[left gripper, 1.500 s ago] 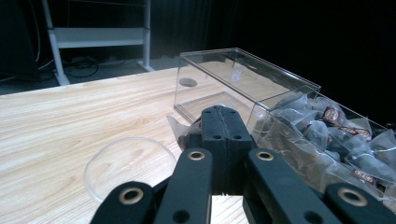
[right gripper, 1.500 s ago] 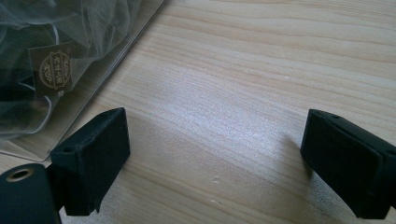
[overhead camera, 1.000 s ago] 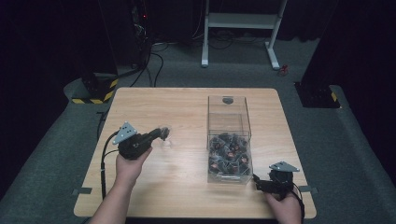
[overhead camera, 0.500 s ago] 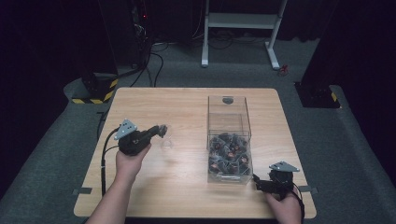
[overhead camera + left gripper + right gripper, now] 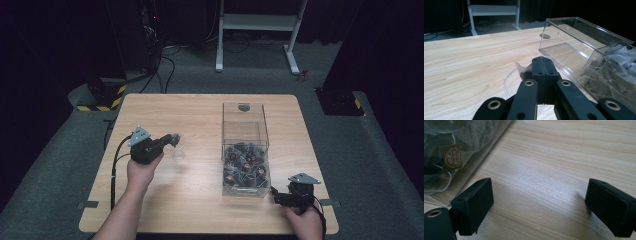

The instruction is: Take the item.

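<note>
My left gripper [image 5: 173, 139] [image 5: 543, 67] is over the left half of the wooden table [image 5: 200, 112], jaws pressed together on a small clear-wrapped packet [image 5: 522, 70] with dark contents. The packet's crinkled edge sticks out to the left of the jaws. Under it sits a clear round dish [image 5: 508, 83] [image 5: 178, 153]. A tall clear box [image 5: 243, 125] [image 5: 584, 37] stands right of centre, its near end full of several like packets [image 5: 245, 165] [image 5: 614, 72] [image 5: 450, 157]. My right gripper [image 5: 276, 194] [image 5: 541, 200] rests open on the table by the box's front right corner, with bare wood between its jaws.
A round dark grommet [image 5: 244, 107] lies in the table behind the box. Past the table's far edge are a white desk frame [image 5: 255, 22], cables on the grey floor and a yellow-black striped base [image 5: 102, 97]. The right gripper's hand is close to the table's front edge.
The left gripper has shifted only slightly, still shut on the packet over the dish. The right gripper has stayed put.
</note>
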{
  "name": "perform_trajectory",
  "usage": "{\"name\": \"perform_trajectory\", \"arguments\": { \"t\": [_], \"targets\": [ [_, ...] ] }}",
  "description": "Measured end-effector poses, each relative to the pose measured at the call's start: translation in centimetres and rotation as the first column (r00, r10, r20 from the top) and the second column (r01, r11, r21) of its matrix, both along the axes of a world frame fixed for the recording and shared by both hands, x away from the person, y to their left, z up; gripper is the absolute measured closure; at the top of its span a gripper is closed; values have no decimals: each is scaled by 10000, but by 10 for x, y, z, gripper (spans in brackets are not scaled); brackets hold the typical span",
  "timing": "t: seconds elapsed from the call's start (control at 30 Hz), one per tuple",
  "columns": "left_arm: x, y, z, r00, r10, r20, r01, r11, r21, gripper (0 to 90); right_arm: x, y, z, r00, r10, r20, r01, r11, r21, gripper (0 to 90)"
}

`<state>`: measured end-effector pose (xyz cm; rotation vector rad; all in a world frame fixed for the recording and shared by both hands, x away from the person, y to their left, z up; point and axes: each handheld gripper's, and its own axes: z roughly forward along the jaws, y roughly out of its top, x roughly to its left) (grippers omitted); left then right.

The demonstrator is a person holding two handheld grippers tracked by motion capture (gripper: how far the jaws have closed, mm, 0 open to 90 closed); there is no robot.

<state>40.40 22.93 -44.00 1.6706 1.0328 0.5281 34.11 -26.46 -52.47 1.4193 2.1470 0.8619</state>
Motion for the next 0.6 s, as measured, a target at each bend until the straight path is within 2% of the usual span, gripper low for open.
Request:
{"name": "perform_trajectory", "arguments": {
  "t": [0.27,0.37,0.47,0.53,0.6],
  "targets": [
    [4,-4,-6,9998,91,-155,-84,9989,467,899,0,0,0,10000,0,1,0,10000,2,80],
    [5,-5,-7,9996,165,-247,-153,9987,485,897,0,0,0,10000,-1,1,1,10000,1,80],
    [6,-4,-7,9992,244,-320,-236,9994,251,802,0,0,0,10000,-2,-1,2,10000,1,80],
    [6,-4,-7,9992,272,-287,-267,9994,207,781,0,0,0,10000,-1,0,1,10000,2,80],
    [7,-3,-6,9992,229,-322,-228,9997,28,692,0,0,0,10000,0,1,0,10000,1,79]
  ]
}}
